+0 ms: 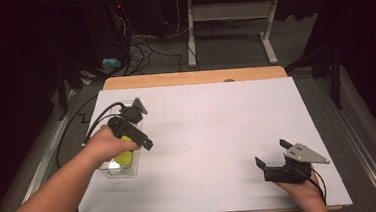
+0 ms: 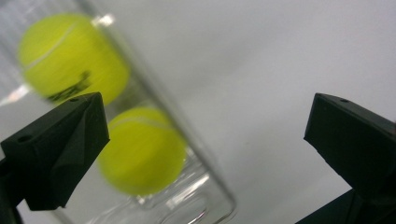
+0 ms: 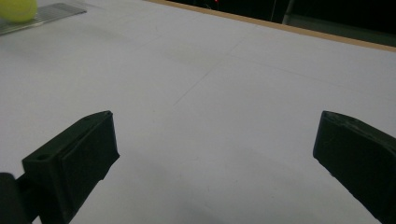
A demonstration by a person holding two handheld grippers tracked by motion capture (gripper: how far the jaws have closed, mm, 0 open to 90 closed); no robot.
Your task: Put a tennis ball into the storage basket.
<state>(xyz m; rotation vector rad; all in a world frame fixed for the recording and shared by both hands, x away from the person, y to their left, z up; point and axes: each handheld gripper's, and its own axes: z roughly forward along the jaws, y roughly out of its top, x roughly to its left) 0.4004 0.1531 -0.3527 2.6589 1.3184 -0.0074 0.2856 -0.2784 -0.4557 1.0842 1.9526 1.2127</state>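
Observation:
A clear plastic container stands at the left of the white sheet, with yellow tennis balls inside. In the left gripper view I see two of them, one ball farther off and one ball near the container's end wall. My left gripper hovers over the container, open with nothing between its jaws. My right gripper rests low at the front right, open over bare sheet. In the right gripper view a ball shows far off at the top left.
A white sheet covers the wooden table, whose far edge shows bare. Beyond the table are a desk frame and cables on the floor. A black cable trails from the left gripper.

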